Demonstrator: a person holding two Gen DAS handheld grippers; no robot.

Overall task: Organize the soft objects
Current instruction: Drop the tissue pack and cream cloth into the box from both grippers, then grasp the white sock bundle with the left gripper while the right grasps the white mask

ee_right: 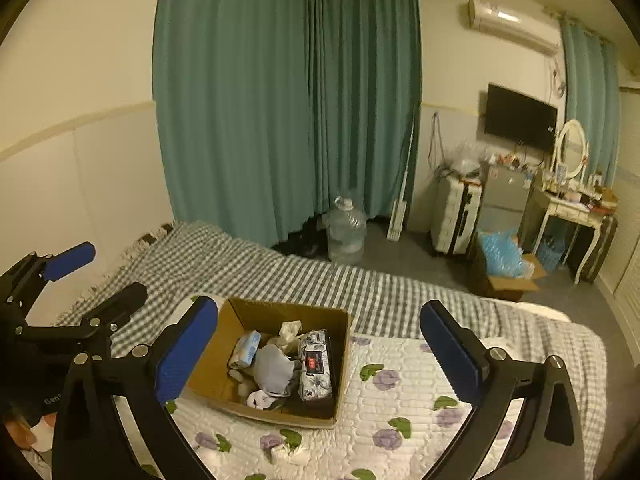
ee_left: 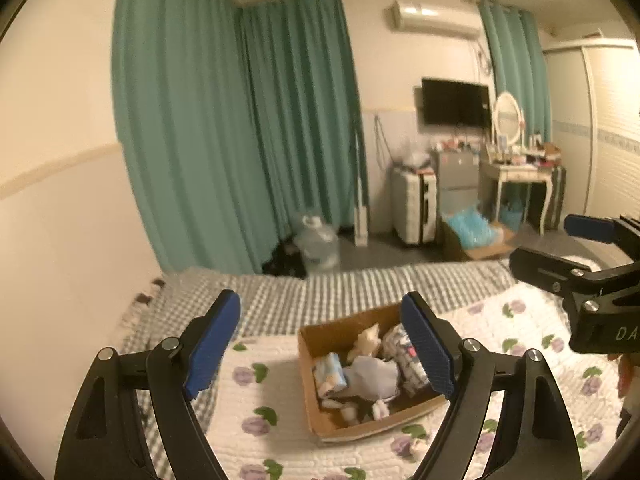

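An open cardboard box (ee_left: 320,336) (ee_right: 216,364) sits on the floral quilt of the bed. It holds several soft items: a grey cloth (ee_left: 372,376) (ee_right: 274,368), a blue-white tissue pack (ee_left: 330,372) (ee_right: 246,346), a patterned pouch (ee_right: 316,362), a cream plush (ee_left: 368,342) and white socks (ee_right: 260,398). My left gripper (ee_left: 320,352) is open and empty, raised above the box. My right gripper (ee_right: 316,360) is open and empty, also above the box; it shows in the left wrist view (ee_left: 560,248) at the right.
A small white item (ee_right: 290,454) lies on the quilt (ee_right: 408,400) in front of the box. A checked blanket (ee_right: 280,276) covers the far bed. Beyond are teal curtains, a water jug (ee_right: 346,232), a suitcase, a fridge and a dressing table.
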